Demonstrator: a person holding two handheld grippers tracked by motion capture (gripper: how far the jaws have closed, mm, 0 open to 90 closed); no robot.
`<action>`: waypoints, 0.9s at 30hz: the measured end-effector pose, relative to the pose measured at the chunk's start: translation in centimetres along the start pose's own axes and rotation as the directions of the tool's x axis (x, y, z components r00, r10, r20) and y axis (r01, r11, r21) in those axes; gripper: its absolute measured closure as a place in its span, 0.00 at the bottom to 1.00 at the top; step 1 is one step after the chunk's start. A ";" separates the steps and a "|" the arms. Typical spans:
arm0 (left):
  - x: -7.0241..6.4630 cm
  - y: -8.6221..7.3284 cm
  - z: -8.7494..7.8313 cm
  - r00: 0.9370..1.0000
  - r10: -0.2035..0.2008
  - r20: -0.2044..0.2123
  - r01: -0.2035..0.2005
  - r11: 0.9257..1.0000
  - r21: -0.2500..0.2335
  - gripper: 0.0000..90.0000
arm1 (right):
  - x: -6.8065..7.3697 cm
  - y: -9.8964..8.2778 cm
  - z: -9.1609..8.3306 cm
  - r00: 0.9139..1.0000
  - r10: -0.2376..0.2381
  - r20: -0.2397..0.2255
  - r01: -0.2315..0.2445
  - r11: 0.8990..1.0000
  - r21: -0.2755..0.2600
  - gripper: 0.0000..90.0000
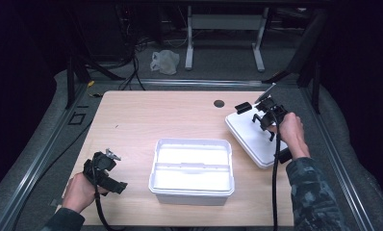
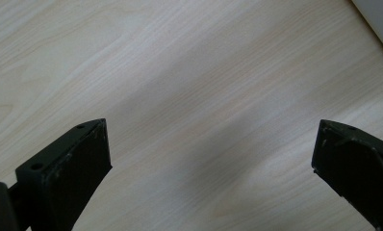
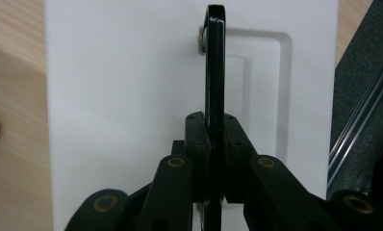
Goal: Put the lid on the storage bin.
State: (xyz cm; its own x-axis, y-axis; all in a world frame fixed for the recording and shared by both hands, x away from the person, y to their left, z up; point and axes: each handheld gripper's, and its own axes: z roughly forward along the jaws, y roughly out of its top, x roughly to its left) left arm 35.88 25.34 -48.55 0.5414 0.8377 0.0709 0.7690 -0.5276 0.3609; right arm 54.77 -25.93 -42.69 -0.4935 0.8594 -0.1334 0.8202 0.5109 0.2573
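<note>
A white two-compartment bin (image 1: pixel 191 195) stands in the middle of the wooden table (image 1: pixel 141 120). To its right a white lid (image 1: pixel 249 137) lies flat near the table's right edge. My right gripper (image 1: pixel 262 114) hovers over the lid's far end, shut on a thin black flat object (image 3: pixel 215 57) seen edge-on, with a small metal bit near its tip. The lid (image 3: pixel 108 96) lies below the right gripper (image 3: pixel 214 120). My left gripper (image 1: pixel 105 166) rests at the table's front left, left of the bin. Its jaws (image 2: pixel 211 127) are open over bare wood, holding nothing.
A round cable hole (image 1: pixel 219 103) sits in the table's far side, just left of the lid. Beyond the table, a white plastic bag (image 1: pixel 164 61) and cables lie on the floor by a desk frame (image 1: pixel 225 29). A bin corner (image 2: pixel 379 21) shows past the left jaws.
</note>
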 end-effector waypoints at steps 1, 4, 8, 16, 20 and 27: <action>0.1 0.0 0.0 1.000 0.003 -0.001 -0.003 1.000 0.002 0.00 | -0.2 -0.3 -0.9 1.000 -0.016 -0.004 0.016 1.000 -0.013 0.94; 0.1 0.0 0.0 1.000 0.002 0.002 -0.002 1.000 0.004 0.00 | -0.4 -0.7 -2.4 0.999 -0.042 -0.018 0.042 0.999 -0.025 0.94; 0.1 0.0 0.0 1.000 0.002 0.005 -0.002 1.000 0.006 0.00 | -0.2 -1.0 -4.4 0.996 -0.091 -0.012 0.090 0.995 -0.045 0.94; 0.1 -0.1 0.1 1.000 0.004 0.017 -0.004 1.000 0.012 0.00 | 0.2 -1.1 -8.6 0.985 -0.165 -0.048 0.159 0.981 -0.109 0.94; 0.1 -0.1 0.2 1.000 0.007 0.019 -0.007 1.000 0.014 0.00 | 1.2 -1.1 -10.9 0.968 -0.243 -0.065 0.232 0.963 -0.141 0.94; 0.1 -0.1 0.2 1.000 0.007 0.025 -0.008 1.000 0.018 0.00 | 4.4 -0.5 -14.0 0.899 -0.415 -0.136 0.383 0.899 -0.213 0.94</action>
State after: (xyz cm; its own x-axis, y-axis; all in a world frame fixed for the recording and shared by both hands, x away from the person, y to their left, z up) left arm 35.89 25.43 -48.78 0.5553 0.8301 0.0499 0.7709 -0.5364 0.3434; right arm 48.13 -22.71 -30.02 -0.8240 0.5583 -0.0963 0.4866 0.7845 0.3844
